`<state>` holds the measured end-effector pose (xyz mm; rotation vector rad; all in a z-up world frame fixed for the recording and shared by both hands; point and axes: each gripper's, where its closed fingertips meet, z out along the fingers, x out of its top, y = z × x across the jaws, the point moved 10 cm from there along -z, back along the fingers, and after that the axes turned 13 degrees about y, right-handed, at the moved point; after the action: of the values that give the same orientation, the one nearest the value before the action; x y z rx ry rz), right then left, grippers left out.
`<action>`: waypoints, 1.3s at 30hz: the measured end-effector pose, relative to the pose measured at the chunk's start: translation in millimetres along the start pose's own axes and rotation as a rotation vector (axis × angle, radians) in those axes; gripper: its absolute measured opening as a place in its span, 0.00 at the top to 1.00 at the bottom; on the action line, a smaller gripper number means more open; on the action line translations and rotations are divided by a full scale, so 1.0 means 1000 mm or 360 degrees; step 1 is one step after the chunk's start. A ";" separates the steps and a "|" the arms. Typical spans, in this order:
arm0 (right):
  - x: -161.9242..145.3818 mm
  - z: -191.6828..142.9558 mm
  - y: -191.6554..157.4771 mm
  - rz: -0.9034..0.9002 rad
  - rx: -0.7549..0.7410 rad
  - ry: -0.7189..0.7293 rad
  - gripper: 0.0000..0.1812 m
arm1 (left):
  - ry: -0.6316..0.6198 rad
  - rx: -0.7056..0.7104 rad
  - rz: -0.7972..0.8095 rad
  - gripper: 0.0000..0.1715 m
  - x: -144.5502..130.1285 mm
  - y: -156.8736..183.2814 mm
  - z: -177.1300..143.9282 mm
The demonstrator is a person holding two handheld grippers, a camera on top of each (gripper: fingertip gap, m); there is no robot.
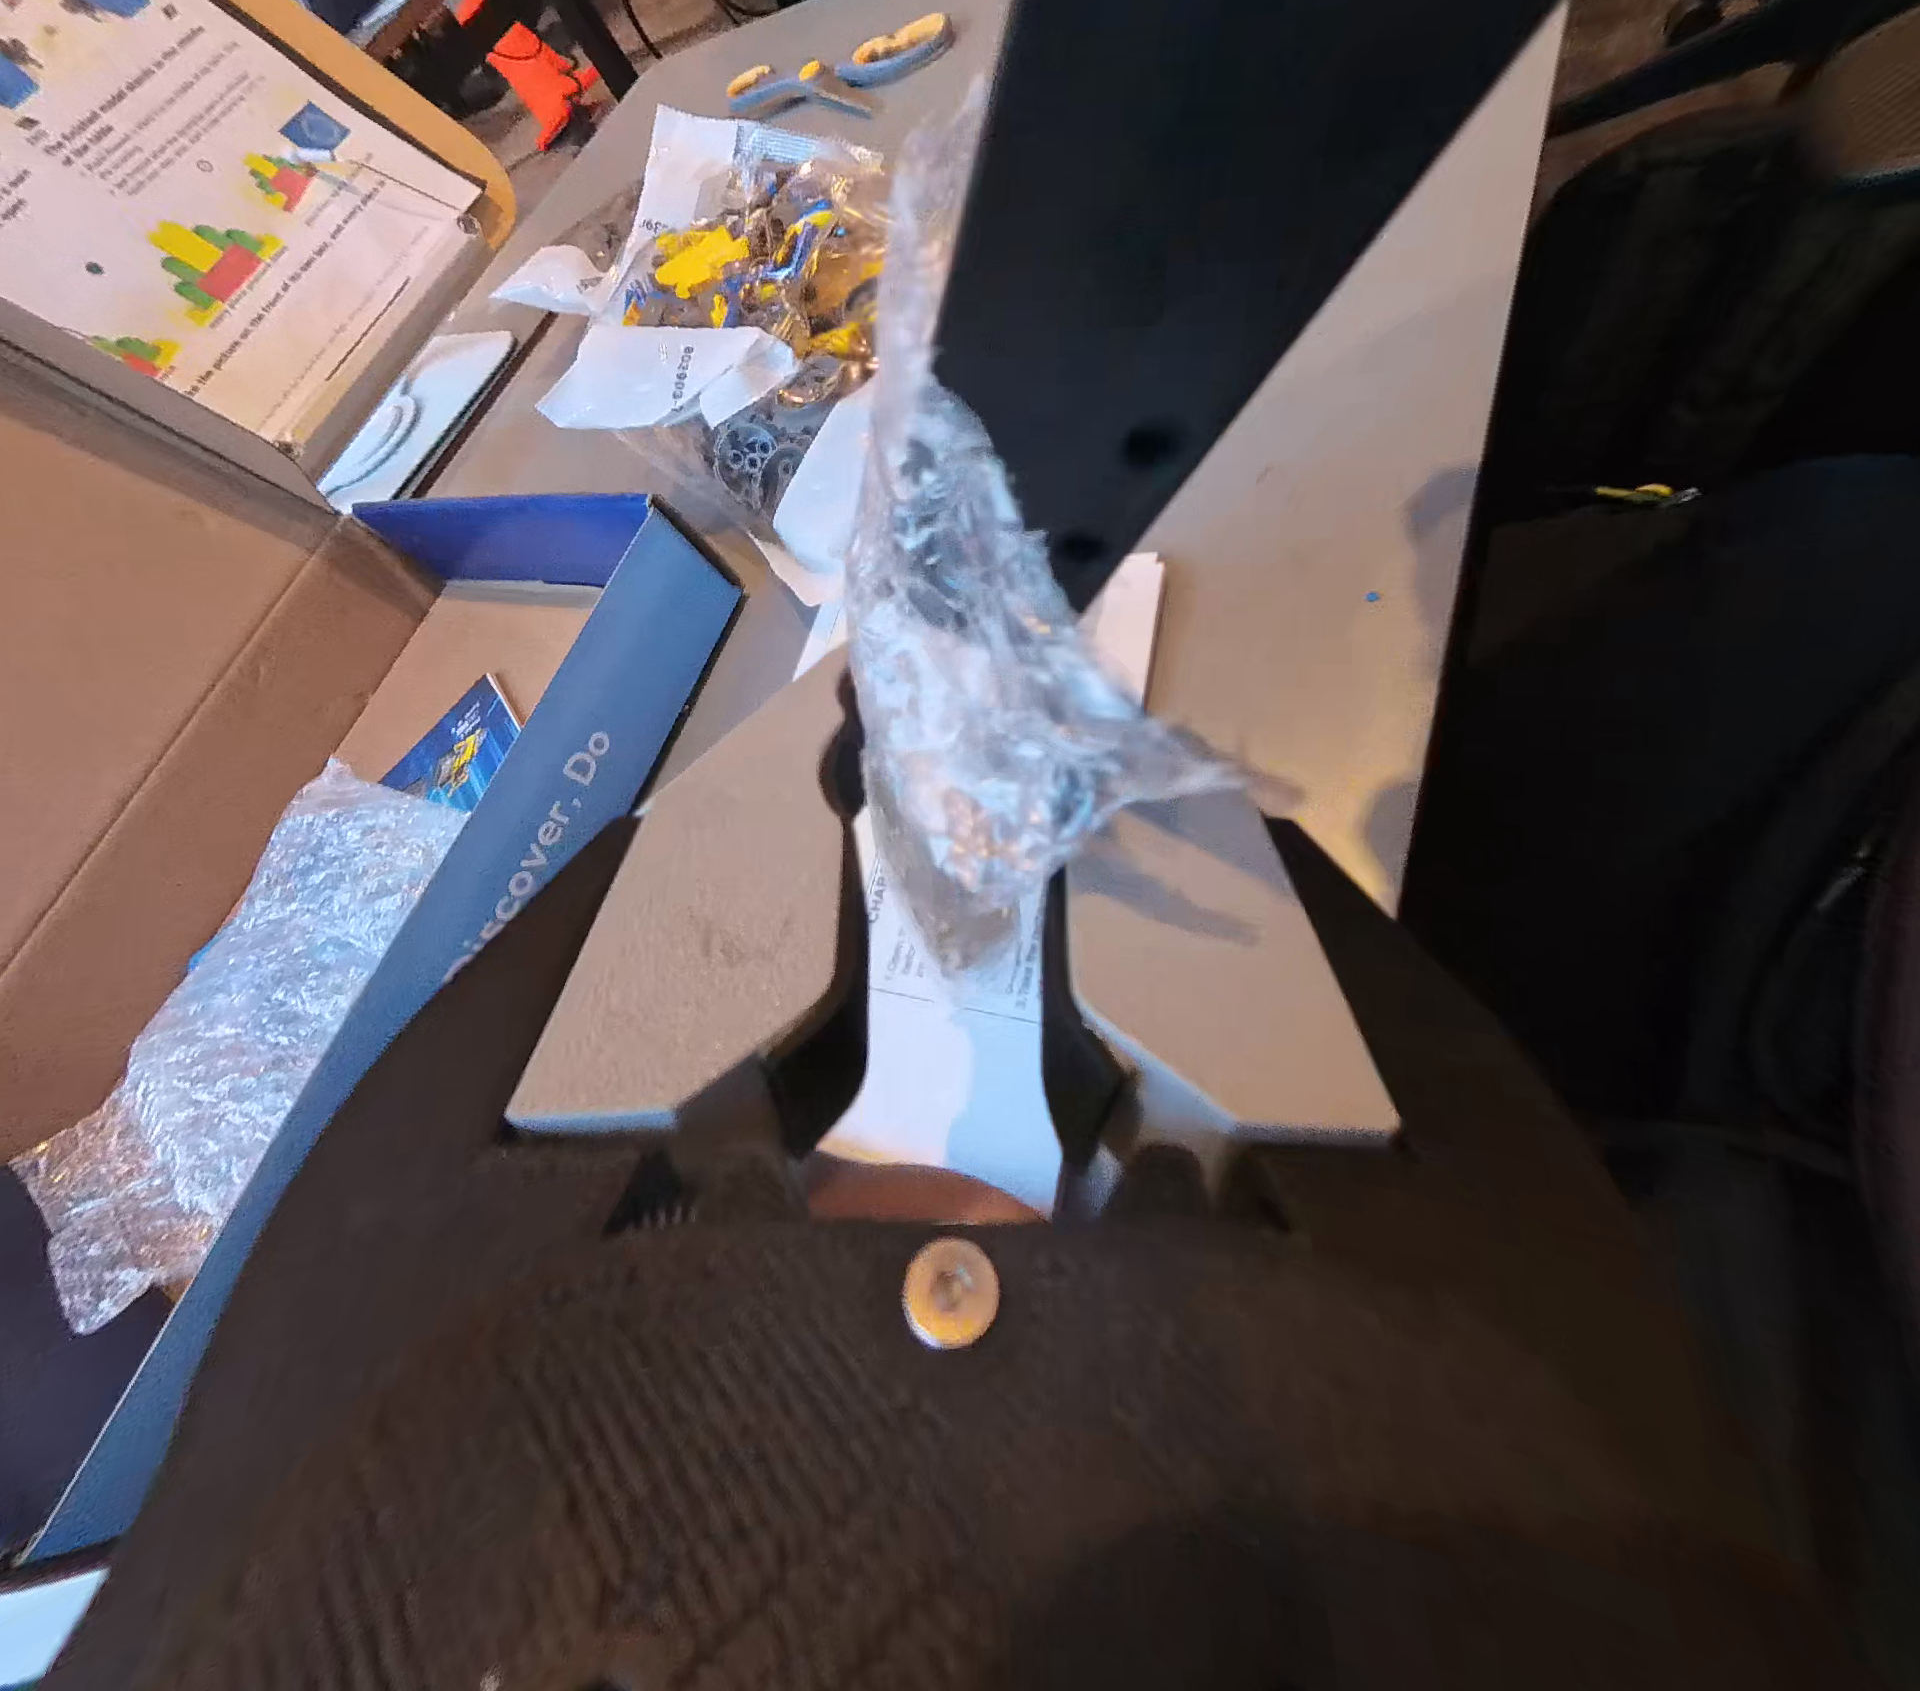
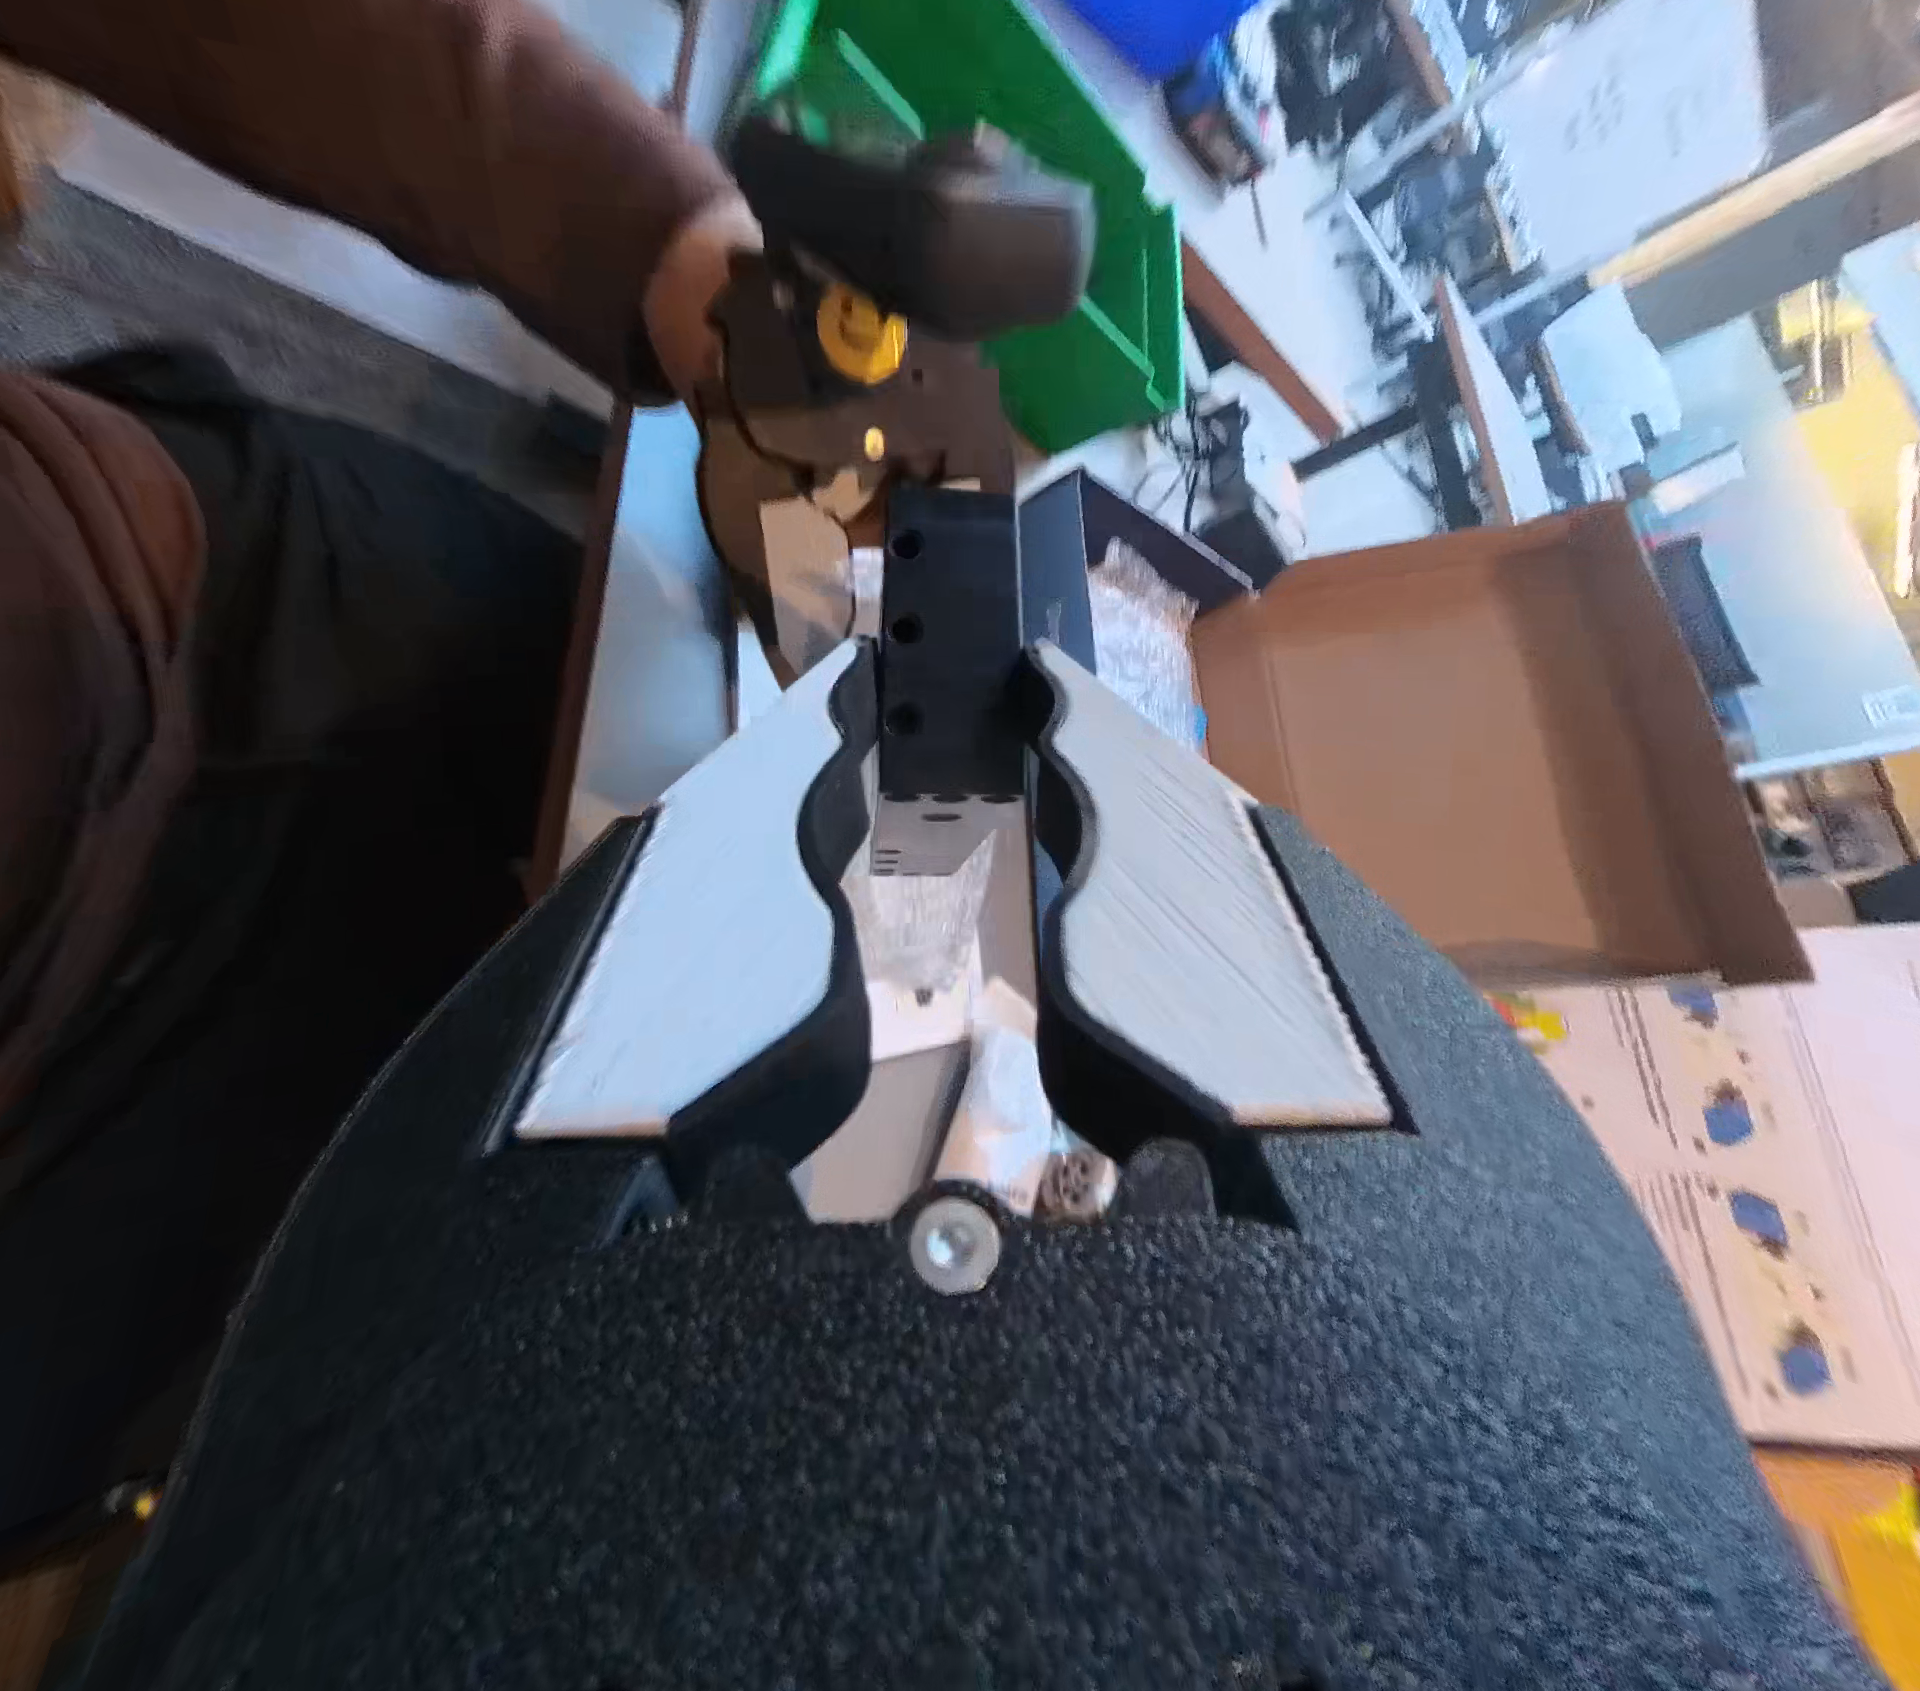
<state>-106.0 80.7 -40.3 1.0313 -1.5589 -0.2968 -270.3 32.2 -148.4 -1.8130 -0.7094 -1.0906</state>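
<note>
My left gripper point(image 1: 951, 696) is shut on a crumpled clear plastic bag point(image 1: 997, 758) with small dark parts inside, and holds it above the grey table point(image 1: 1340, 394). The right gripper's dark finger point(image 1: 1195, 187) reaches down from the top right and meets the bag's upper part. In the right wrist view my right gripper point(image 2: 945, 675) has its jaws close together around the clear plastic point(image 2: 914, 914). The left gripper's black fingertips point(image 2: 945, 561) point at it, held by a hand in a brown sleeve point(image 2: 364, 83).
An open brown cardboard box point(image 1: 156, 654) and a blue box point(image 1: 582, 758) with bubble wrap point(image 1: 239, 1018) lie left. Bags of yellow and blue parts point(image 1: 748, 270), scissors point(image 1: 842, 72) and a printed sheet point(image 1: 208, 187) lie farther back. A white paper point(image 1: 935, 1080) lies below. The tips of one gripper are about 12 cm away from the tips of the other.
</note>
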 end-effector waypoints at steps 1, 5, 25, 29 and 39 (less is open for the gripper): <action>0.005 -0.006 0.001 0.0017 -0.0003 0.0073 0.85 | 0.0003 0.0001 0.0000 0.86 -0.002 0.000 0.001; 0.021 -0.034 0.015 0.0039 -0.0178 0.0309 0.85 | -0.0028 0.0055 -0.0032 0.99 -0.008 -0.004 0.003; -0.037 -0.167 0.084 0.0045 -0.1600 -0.0365 0.86 | -0.0170 0.0349 -0.0342 0.99 -0.019 -0.037 -0.013; -0.124 -0.164 0.091 0.0353 -0.1455 -0.0722 0.86 | -0.0178 0.0347 -0.0317 0.99 -0.018 -0.036 -0.012; -0.272 -0.129 0.055 0.0686 -0.1112 -0.1442 0.86 | -0.0150 0.0342 -0.0341 0.99 -0.014 -0.039 -0.016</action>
<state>-34.9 358.0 -147.8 -0.0491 -2.1692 -1.0106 -313.9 34.8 -141.9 -1.6397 -1.0562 -1.0266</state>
